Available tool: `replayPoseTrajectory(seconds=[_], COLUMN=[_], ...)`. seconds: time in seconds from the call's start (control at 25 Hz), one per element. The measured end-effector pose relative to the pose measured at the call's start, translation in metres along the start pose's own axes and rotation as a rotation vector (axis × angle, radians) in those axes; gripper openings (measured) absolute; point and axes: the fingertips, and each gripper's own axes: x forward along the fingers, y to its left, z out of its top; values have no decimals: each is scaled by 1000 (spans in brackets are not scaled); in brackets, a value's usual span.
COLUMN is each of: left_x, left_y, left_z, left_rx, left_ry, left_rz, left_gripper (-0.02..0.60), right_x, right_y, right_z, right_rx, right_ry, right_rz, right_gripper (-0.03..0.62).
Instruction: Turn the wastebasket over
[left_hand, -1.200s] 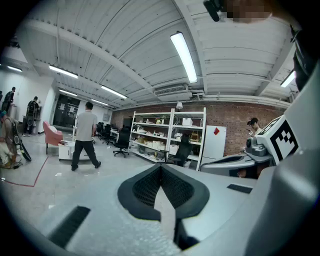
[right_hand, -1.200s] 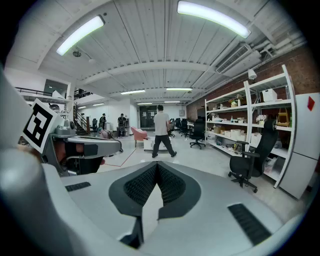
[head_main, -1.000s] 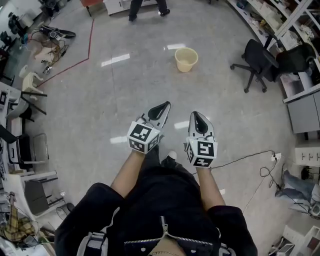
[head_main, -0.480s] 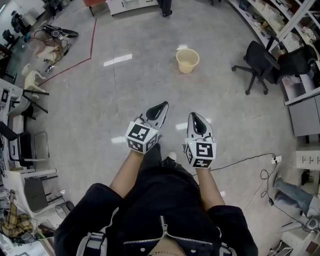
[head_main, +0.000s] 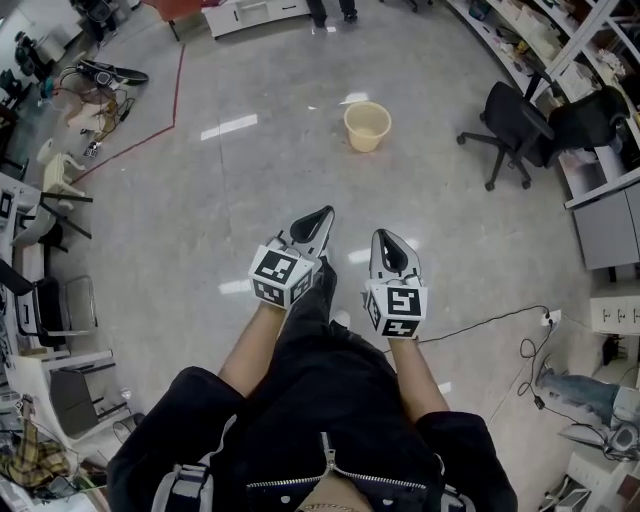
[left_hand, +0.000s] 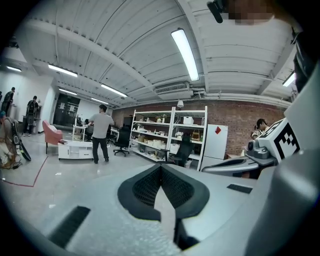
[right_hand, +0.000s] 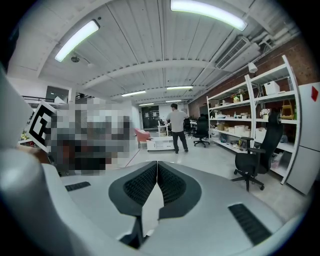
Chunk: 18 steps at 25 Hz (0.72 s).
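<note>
Glossy grey floor (head_main: 200, 220); wastebasket (head_main: 367, 125) upright, apart from office chair (head_main: 510, 125).

This is a big open lab or workshop-style office. A polished grey floor (head_main: 200, 220) spreads wide, marked with a red tape line (head_main: 178, 90). White shelves (left_hand: 162, 132) loaded with boxes stand beside a brick wall (left_hand: 245, 117). Black office chairs (head_main: 505, 120) stand near more shelving. Loose cables (head_main: 490, 320) trail over the floor, and long tube lights (left_hand: 185, 52) run along a ribbed white ceiling (left_hand: 115, 40).
</note>
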Motion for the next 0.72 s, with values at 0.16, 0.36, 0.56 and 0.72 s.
replayPoseTrajectory(seconds=[0.16, 0.36, 0.56, 0.72], left_x=[27, 77, 126, 165], left_y=[12, 34, 77, 112], left_z=[-3, 3, 17, 36], left_rx=[-16, -45, -62, -59], left_ry=[6, 1, 12, 6], left_rz=[-23, -45, -61, -79], left_gripper=[6, 6, 6, 6], right_x=[20, 62, 120, 165], right_y=[-13, -36, -52, -69], right_z=[0, 9, 30, 54], right_rx=[-2, -9, -5, 8], right_ry=[18, 43, 63, 54], right_rz=[-14, -15, -17, -35], right_gripper=[11, 11, 11, 11])
